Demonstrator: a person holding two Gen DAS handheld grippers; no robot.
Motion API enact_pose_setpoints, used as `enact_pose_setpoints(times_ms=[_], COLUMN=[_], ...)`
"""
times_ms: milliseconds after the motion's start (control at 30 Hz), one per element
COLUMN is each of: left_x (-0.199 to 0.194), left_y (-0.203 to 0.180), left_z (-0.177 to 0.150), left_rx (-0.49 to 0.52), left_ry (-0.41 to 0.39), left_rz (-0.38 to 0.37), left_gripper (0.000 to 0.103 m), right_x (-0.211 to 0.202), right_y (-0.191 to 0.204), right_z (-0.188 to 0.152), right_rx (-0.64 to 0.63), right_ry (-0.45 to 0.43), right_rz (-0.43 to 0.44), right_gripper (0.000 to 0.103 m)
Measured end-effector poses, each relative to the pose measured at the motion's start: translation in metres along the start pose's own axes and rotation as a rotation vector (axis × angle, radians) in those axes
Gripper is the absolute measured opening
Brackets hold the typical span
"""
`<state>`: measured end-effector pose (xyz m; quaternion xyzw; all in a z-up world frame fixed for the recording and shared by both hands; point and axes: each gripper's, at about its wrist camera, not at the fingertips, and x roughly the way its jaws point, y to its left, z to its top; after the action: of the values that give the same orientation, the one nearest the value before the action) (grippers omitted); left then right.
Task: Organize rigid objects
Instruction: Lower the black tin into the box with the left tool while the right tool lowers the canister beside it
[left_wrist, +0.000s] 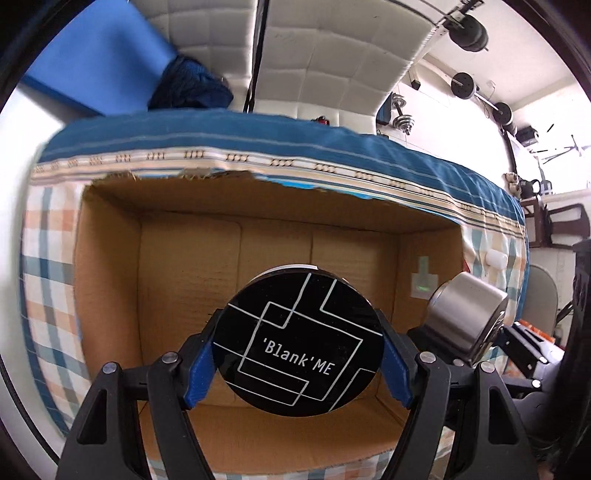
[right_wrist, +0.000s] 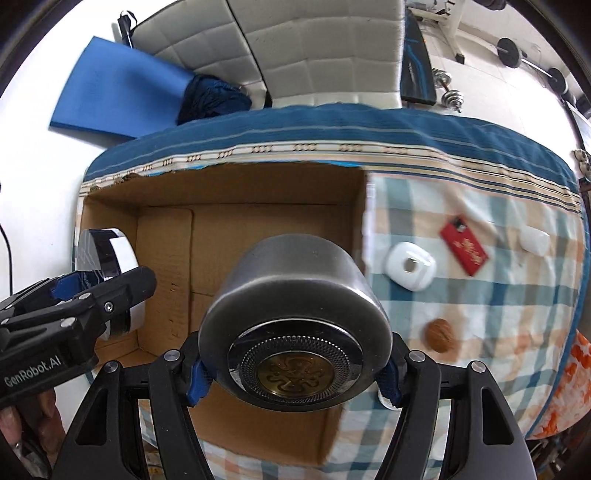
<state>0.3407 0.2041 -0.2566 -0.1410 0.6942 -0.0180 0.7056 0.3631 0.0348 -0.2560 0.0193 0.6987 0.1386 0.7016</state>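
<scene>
A: Black left gripper (left_wrist: 299, 363): clamped on black disc (left_wrist: 301, 345). Right gripper (right_wrist: 295, 373): clamped on steel tin (right_wrist: 295, 325). Both over cardboard box (right_wrist: 258, 192).

B: Box holdings?

A: None visible. Outstanding on checked cloth (right_wrist: 461, 332): white case (right_wrist: 410, 266), red card (right_wrist: 466, 249), walnut (right_wrist: 440, 335).

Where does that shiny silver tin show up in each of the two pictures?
Left wrist view: silver tin at the right edge, beside the black disc.
Right wrist view: silver tin at centre, clamped in the right hand-held gripper.
Shared landmark: the open cardboard box beneath.
</scene>
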Motion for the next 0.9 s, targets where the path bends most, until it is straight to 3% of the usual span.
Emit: enact_pose_setpoints(times_ms=[233,633,833,900], left_x=[0.050,0.099,0.099,0.095], left_y=[0.045,0.035,0.037,0.037], left_z=[0.023,0.043,0.050,0.047], left_rx=[-0.063,-0.058,-0.064,-0.061], left_ry=[0.117,0.213,0.208,0.209], left_rz=[-0.060,-0.098,-0.040,-0.022], left_gripper=[0.073,0.073,0.074,0.081], right_x=[0.059,0.105,0.115,0.117], right_y=[0.025,0.036,0.031,0.030], right_z=[0.020,0.046,0.043,0.042], right_rx=[-0.036,-0.024,-0.001,-0.001], right_ry=[0.087,0.134,0.173,0.181], right_rz=[-0.025,-0.103,-0.080,-0.085], right_gripper=[0.072,0.073,0.073,0.073])
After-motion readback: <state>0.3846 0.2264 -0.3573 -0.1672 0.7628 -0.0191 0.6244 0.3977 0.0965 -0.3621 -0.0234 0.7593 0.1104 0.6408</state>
